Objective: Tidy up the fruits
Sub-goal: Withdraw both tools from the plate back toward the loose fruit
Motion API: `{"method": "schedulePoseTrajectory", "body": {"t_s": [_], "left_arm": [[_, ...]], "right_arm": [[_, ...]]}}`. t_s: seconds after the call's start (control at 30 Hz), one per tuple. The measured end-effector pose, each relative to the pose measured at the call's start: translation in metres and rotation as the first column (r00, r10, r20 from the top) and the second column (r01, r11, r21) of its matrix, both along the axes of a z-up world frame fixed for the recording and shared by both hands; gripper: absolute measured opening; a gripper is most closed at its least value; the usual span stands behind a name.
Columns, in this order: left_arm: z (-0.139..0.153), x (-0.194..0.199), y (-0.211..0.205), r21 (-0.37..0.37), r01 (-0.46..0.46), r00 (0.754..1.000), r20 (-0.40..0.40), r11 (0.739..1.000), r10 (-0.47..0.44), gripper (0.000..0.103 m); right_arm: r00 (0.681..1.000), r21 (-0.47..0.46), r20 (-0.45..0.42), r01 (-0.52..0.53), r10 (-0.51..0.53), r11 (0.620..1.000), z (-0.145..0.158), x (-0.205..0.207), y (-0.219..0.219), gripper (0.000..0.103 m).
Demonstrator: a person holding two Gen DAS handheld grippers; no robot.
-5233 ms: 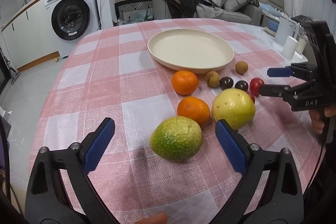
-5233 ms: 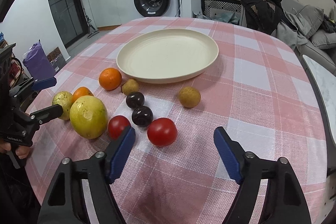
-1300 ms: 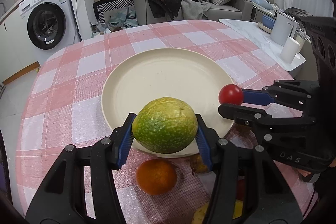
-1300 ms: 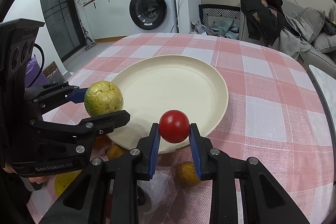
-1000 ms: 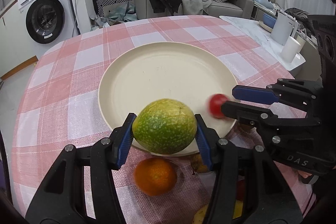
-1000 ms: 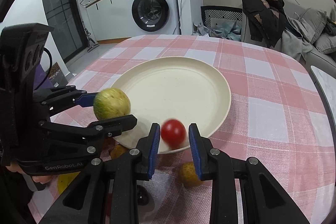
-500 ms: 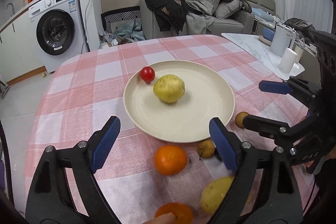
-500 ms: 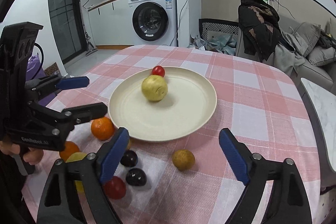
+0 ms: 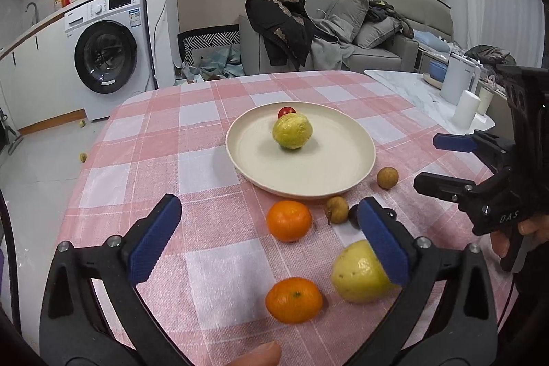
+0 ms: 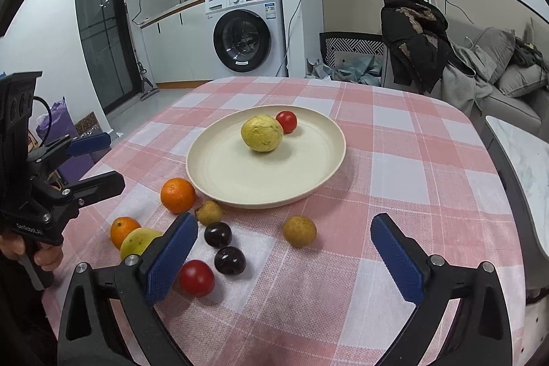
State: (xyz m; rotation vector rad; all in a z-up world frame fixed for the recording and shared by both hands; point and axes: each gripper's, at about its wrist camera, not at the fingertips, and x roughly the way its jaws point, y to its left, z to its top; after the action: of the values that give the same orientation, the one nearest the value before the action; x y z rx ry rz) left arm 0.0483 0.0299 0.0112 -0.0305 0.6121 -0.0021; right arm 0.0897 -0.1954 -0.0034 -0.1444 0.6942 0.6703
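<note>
A yellow-green fruit (image 9: 292, 130) and a small red tomato (image 9: 286, 112) lie on the cream plate (image 9: 343, 174), touching each other. My left gripper (image 9: 269, 211) hovers back from the plate over two oranges (image 9: 289, 220) and a big yellow fruit (image 9: 357, 273); its jaws are opening with nothing between them. My right gripper (image 10: 284, 225) is also opening and holds nothing. Below it lie a brown round fruit (image 10: 299, 231), two dark plums (image 10: 218, 234) and a second tomato (image 10: 196, 278). Each gripper appears at the edge of the other's view.
The table wears a pink checked cloth (image 9: 164, 160). A white side table (image 9: 422, 95) with cups stands at the right. A washing machine (image 10: 245, 36) and a sofa with clothes (image 9: 343, 36) are behind. A person's hand (image 9: 528, 228) holds the right gripper.
Both grippers have let go: the yellow-green fruit and the tomato now rest on the plate. Both jaws have spread wide and both hands have drawn back from the plate.
</note>
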Motion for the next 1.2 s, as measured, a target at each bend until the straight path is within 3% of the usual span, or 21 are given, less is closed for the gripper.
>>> {"method": "schedulePoseTrajectory", "body": {"t_s": [0.43, 1.2], "left_arm": [[-0.008, -0.035, -0.007, 0.016, -0.009, 1.000, -0.004, 1.000, 0.009, 0.102], [-0.036, -0.018, 0.006, 0.025, -0.043, 0.994, -0.098, 0.999, 0.045, 0.102]], "right_arm": [[0.999, -0.032, -0.034, -0.032, 0.031, 0.999, -0.006, -0.022, 0.006, 0.103], [0.992, -0.205, -0.068, -0.120, 0.108, 0.971, -0.035, -0.039, 0.032, 0.103]]}}
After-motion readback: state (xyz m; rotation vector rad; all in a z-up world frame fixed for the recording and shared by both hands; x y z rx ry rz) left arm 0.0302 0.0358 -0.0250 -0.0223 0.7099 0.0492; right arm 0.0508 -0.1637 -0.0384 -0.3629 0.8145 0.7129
